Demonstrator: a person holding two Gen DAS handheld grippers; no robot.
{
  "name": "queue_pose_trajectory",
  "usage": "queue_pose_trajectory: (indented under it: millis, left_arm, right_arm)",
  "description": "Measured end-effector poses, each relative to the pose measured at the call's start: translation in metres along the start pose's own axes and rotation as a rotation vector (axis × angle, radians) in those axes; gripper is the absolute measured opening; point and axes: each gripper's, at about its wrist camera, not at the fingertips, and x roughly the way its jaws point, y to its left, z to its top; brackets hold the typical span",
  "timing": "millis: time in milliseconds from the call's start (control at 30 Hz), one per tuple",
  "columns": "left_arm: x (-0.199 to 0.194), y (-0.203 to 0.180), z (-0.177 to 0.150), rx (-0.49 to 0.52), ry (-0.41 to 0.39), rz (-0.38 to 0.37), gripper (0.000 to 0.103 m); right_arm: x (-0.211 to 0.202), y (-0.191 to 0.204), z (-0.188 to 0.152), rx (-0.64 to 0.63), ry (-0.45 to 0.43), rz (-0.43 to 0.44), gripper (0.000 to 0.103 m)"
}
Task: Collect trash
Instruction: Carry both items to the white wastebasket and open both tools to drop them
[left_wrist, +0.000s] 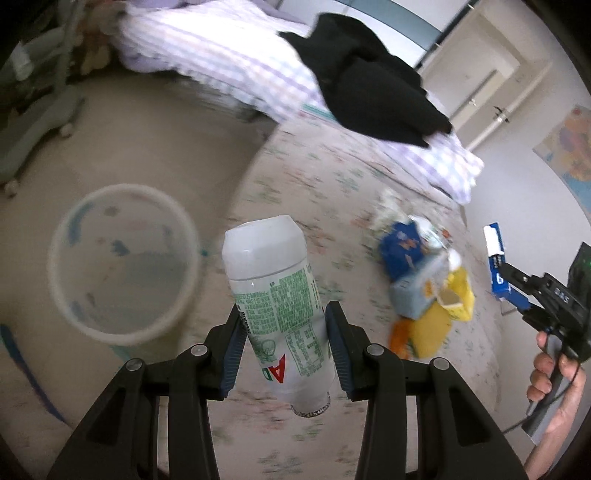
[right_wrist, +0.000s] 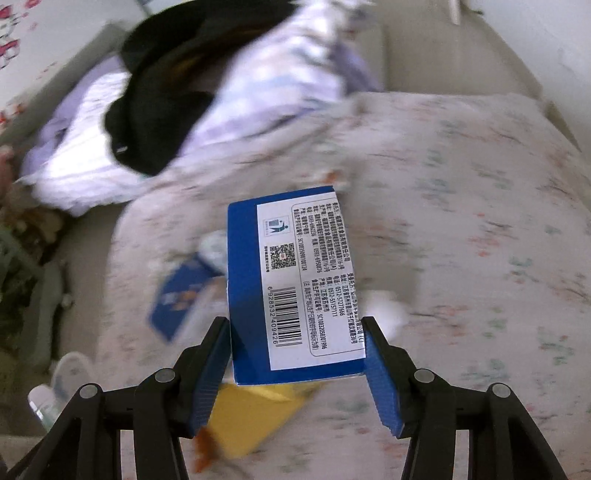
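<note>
Left claw (left_wrist: 284, 343): clamped on the white bottle (left_wrist: 275, 295), both pads pressed to its labelled sides
White bottle: held in the air above the edge of the bed (left_wrist: 332, 184), base pointing away from the camera, open neck toward it; long axis runs roughly along the claw's fingers, tipped a little to the left
Right claw (right_wrist: 295, 354): clamped on the blue carton (right_wrist: 291, 280), the pads gripping its two side edges near the barcode end
Blue carton: lifted clear of the bed, long axis pointing forward from the claw, printed white label facing the camera
Trash bin (left_wrist: 123, 264): round, pale-rimmed, standing on the floor (left_wrist: 147, 122) beside the bed, mouth open upward
Key relation: the bin lies to the left of the bottle and lower down, near it; the left claw is the nearer one, while the right claw (left_wrist: 517, 280) hangs well apart over the far side of the bed
Likely next move: a judgement only, swing the bottle left over the rim, then let go
Left on the bed: a heap of packaging (left_wrist: 421, 280), blue, pale and yellow, between the two claws
Also on the bed: a checked quilt (left_wrist: 236, 62) with a black garment (left_wrist: 369, 85) lying on it
</note>
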Motion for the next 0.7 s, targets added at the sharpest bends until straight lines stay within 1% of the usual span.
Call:
queue_pose_trajectory:
  millis: [133,200,267,367,400,467,500,533,633,700]
  left_arm:
    - [-0.012,0.033,0.008,-0.012,-0.016,0.075,0.045]
    - [-0.017,0.052,0.012,-0.012,-0.016,0.119,0.045]
    - [-0.018,0.068,0.014,-0.021,-0.022,0.144,0.045]
    - [-0.014,0.095,0.012,-0.056,-0.046,0.162,0.045]
    - [-0.009,0.103,0.011,-0.076,-0.043,0.165,0.045]
    - [0.002,0.119,0.011,-0.142,-0.011,0.141,0.045]
    - [0.005,0.124,0.012,-0.159,-0.007,0.129,0.045]
    - [0.007,0.126,0.014,-0.165,-0.007,0.127,0.045]
    - [0.015,0.134,0.016,-0.159,-0.011,0.161,0.045]
    - [0.018,0.138,0.018,-0.164,-0.007,0.162,0.045]
  right_arm:
    - [0.009,0.048,-0.007,-0.066,0.013,0.063,0.06]
    - [0.017,0.072,-0.012,-0.104,0.026,0.087,0.06]
    - [0.025,0.09,-0.018,-0.137,0.042,0.101,0.06]
    - [0.042,0.119,-0.029,-0.181,0.081,0.123,0.06]
    - [0.048,0.129,-0.034,-0.196,0.096,0.132,0.061]
    - [0.056,0.147,-0.042,-0.226,0.115,0.144,0.06]
    - [0.062,0.157,-0.047,-0.244,0.125,0.149,0.06]
    - [0.067,0.165,-0.051,-0.257,0.136,0.152,0.06]
    - [0.083,0.185,-0.064,-0.282,0.177,0.163,0.06]
    - [0.095,0.197,-0.07,-0.29,0.209,0.174,0.061]
